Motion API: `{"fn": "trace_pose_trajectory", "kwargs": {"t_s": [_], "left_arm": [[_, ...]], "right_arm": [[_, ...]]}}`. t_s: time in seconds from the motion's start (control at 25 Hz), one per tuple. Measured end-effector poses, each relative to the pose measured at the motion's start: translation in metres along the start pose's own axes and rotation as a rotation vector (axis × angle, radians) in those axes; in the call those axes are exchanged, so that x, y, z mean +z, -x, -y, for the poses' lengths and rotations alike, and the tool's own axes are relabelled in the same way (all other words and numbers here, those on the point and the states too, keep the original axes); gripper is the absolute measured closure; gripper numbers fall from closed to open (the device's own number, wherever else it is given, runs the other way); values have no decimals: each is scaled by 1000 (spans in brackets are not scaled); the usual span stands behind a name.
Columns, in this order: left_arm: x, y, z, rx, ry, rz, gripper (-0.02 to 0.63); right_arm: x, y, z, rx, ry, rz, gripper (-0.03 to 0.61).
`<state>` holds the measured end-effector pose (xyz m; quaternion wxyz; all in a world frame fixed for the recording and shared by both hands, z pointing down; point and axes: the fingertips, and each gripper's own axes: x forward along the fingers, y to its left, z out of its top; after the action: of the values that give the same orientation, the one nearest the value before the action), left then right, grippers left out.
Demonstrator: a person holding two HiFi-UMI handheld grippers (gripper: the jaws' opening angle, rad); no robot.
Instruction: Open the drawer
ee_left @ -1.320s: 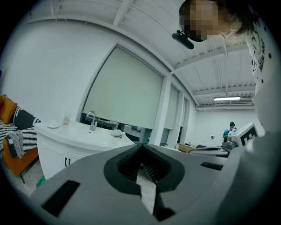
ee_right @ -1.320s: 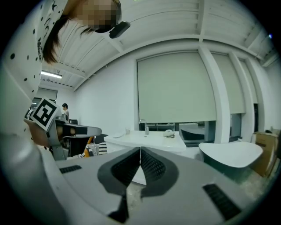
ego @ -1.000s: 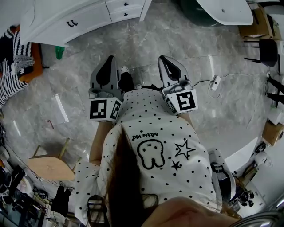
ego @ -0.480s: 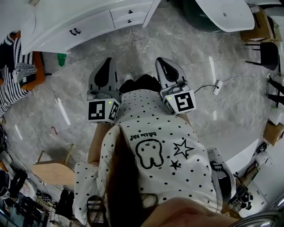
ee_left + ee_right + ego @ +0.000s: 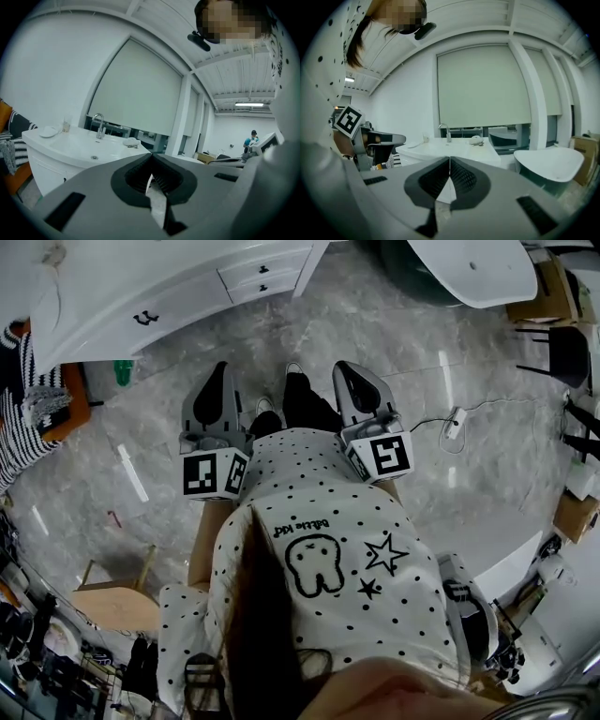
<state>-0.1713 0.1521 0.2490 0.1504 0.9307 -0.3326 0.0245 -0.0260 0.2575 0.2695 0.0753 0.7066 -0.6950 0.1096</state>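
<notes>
Seen from above, a person in a white black-dotted shirt [image 5: 319,559] stands on a grey marbled floor [image 5: 375,324], holding a grey two-jaw tool in each hand. The left gripper [image 5: 221,369] sits centre-left of the frame and the right gripper [image 5: 343,367] centre-right. Both point toward the top of the frame. Each gripper's own view shows its jaws pressed together with nothing between them.

A white vanity cabinet [image 5: 112,296] stands in the upper left. Its small white drawer with a dark handle [image 5: 265,270] lies at top centre, well apart from both grippers. The drawer front's long axis runs from lower left to upper right, and it faces lower right, toward the person. It seems fully pushed in, though it is small in the frame.

The left gripper view shows a white basin [image 5: 79,145] with a chrome tap [image 5: 99,125].
</notes>
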Motion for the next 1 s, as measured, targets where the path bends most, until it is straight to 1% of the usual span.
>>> {"fn": "trace_pose_trajectory", "kwargs": {"t_s": [0.2,0.32,0.52,0.72,0.88,1.0], "left_arm": [[9,-61,21,21,15,38,609],[17,-91,26,47,21,55,609],[18,-103,26,107,35,53,609],[21,-107,20,158,28,65,609],[16,-112,21,171,30,70,609],[12,-120,24,160,40,61,609]], "right_arm": [[21,-29,67,16,23,14,565],[30,-49,92,47,38,14,565],[27,-65,106,106,24,6,565],[30,-80,112,153,28,7,565],[25,-84,121,156,29,1,565],[24,-88,129,147,31,-9,565]]}}
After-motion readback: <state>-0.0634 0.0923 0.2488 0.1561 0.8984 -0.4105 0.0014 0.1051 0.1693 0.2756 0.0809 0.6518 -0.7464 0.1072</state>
